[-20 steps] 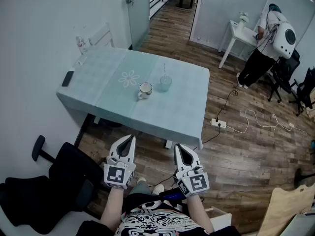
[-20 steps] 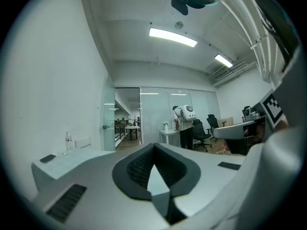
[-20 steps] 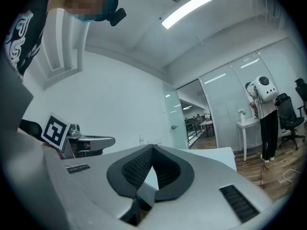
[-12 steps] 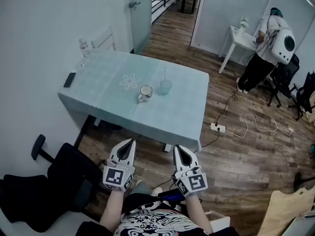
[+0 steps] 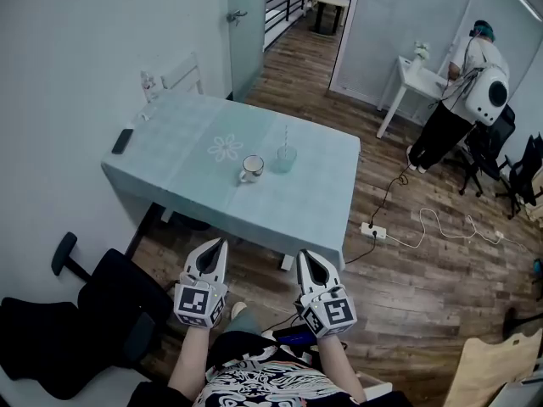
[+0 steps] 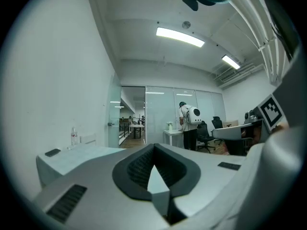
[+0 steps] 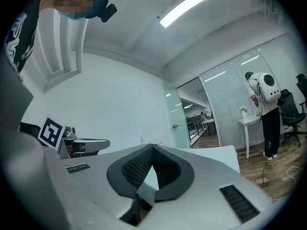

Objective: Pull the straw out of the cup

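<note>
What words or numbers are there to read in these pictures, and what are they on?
No readable words or numbers anywhere.
Cubes on left gripper and right gripper: black-and-white square markers, patterns only, no letters.
Bottle on the table: label too small to read.
Person's shirt: print too blurred to read.

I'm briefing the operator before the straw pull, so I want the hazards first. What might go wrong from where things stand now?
1. The left gripper and the right gripper are both shut and short of the table. A shut gripper reaching in would probably knock the thin straw rather than grip it.
2. The clear cup looks light, so pulling without steadying it may tip or drag it.
3. The mug stands close beside the cup and could get bumped.
</note>
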### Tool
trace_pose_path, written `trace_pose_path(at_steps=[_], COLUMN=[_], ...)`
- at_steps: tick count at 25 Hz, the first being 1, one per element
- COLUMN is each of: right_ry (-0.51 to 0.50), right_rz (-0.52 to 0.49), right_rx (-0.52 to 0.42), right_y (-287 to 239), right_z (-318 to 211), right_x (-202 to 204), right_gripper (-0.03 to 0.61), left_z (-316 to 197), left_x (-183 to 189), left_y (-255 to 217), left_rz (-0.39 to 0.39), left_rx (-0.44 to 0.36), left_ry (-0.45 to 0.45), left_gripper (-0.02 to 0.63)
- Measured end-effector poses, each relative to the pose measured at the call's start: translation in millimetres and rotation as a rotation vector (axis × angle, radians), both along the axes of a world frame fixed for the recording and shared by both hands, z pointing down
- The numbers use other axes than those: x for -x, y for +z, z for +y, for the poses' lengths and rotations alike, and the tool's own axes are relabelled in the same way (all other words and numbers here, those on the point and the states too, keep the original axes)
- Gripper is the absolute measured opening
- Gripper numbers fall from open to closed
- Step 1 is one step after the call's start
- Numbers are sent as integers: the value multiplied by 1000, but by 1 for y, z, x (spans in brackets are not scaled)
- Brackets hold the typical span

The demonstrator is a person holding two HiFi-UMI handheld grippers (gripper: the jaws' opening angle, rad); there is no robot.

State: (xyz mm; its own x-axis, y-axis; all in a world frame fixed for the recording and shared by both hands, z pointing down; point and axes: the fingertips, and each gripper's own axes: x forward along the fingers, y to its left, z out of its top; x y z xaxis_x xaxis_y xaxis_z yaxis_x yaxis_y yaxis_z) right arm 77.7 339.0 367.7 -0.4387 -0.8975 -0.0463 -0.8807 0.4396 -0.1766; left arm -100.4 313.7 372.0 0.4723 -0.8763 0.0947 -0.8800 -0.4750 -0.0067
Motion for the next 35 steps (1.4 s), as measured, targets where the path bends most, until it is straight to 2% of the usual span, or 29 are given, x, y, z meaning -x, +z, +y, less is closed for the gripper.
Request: trace_pose_path(at_steps=[3, 7, 10, 15, 21, 26, 29, 35], right_ry=[1, -21, -32, -16, 70, 56, 60, 111], right_rz=[-10, -26, -1, 27, 45, 36, 32, 10], right_rx=[0, -17, -7, 0, 34, 66, 67, 34], right_y=[1, 4, 13, 17, 20, 26, 27, 24], right_z=[-10, -27, -47, -108, -195, -257, -285, -309], right_x=[-2, 3, 8, 12, 13, 29, 41, 45], right_gripper=[-14, -14, -14, -14, -14, -14, -14, -14], left_z=[-8, -27, -50, -114, -203, -271, -302, -335], left_x=[0, 2, 2, 3, 15, 20, 30, 37], left_y=[-2, 5, 13, 16, 13, 8, 7, 24], left_rz=[-21, -20, -11, -16, -37, -42, -60, -47], left_rx=[-24, -9, -2, -7, -16, -11, -36, 1], left_ry=[-5, -2, 2, 19, 29, 49, 44, 59], left_gripper=[20, 20, 20, 20, 20, 20, 21, 21])
